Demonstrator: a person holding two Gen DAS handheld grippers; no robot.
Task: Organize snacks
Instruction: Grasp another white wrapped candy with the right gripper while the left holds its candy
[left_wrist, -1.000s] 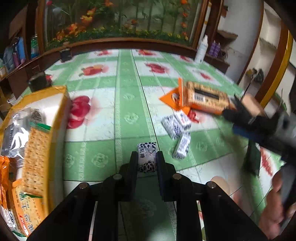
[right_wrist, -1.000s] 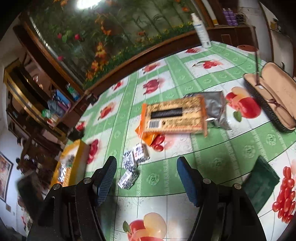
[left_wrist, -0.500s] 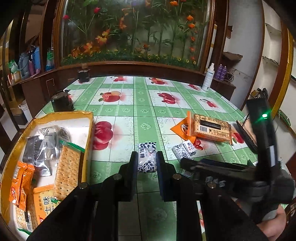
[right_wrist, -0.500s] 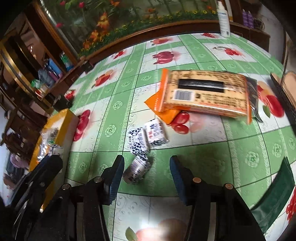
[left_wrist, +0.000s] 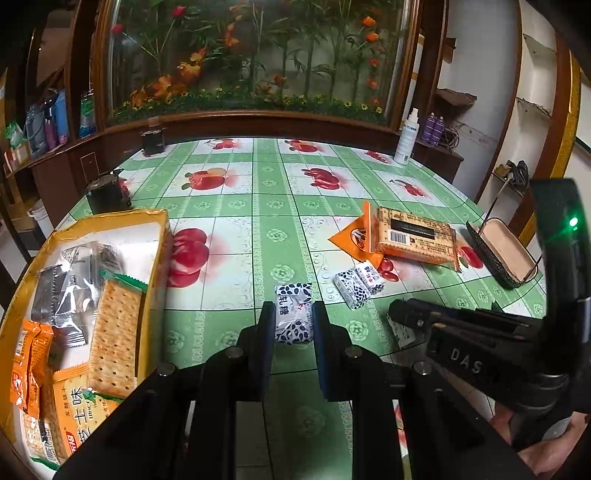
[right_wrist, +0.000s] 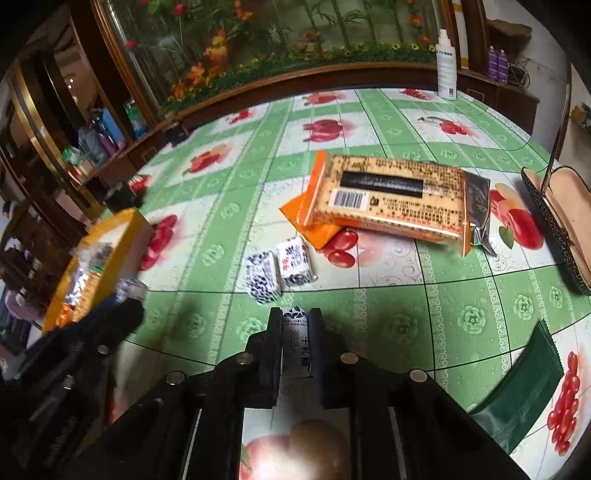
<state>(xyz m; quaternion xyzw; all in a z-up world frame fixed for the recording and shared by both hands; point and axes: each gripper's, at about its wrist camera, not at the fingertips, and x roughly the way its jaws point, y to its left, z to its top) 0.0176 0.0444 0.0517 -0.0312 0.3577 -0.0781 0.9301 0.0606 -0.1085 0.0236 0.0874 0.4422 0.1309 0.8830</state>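
Right gripper (right_wrist: 295, 332) had advanced to third candy (right_wrist: 295, 345) since earlier frame; jaws had just been closing, now clamped on it, near two loose candies (right_wrist: 277, 269) on tablecloth (right_wrist: 388, 317). Left gripper (left_wrist: 289, 325) clamped on spotted candy (left_wrist: 293, 314), beside yellow box (left_wrist: 157, 266) holding crackers (left_wrist: 112, 332). Orange cracker pack (right_wrist: 391, 199) lay beyond candies; glasses case (right_wrist: 554, 218) at right.

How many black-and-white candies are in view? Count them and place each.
4: one candy in the left claw, one in the right claw, two side by side on the table. None seem hidden.
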